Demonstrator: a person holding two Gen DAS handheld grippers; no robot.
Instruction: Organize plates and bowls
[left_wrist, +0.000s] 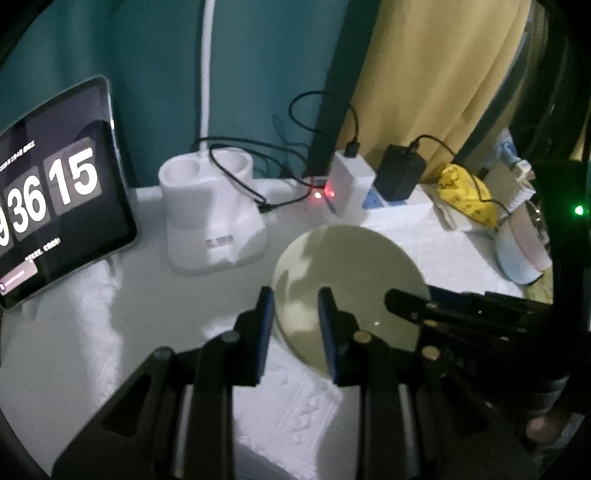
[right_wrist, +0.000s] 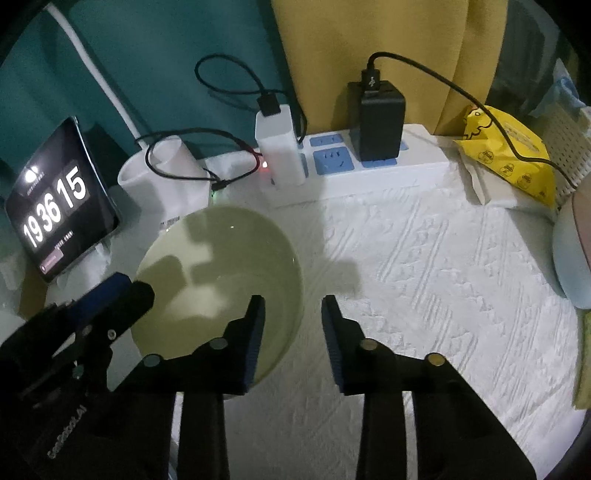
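pale bowl (right_wrist: 576, 254) cut off, tablet (left_wrist: 55, 192) clipped

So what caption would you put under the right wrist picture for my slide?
Two grippers, right gripper and left gripper, meet at a pale green plate on the white cloth.

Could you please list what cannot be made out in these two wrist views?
- Pale green plate: near rim hidden by gripper fingers, both views.
- Tablet: clock's first digit cut off, left view.
- Blue bowl: cut off at right edge.
- Yellow packet: print too small.

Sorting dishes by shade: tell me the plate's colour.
Pale green plate, clearest in the right wrist view.
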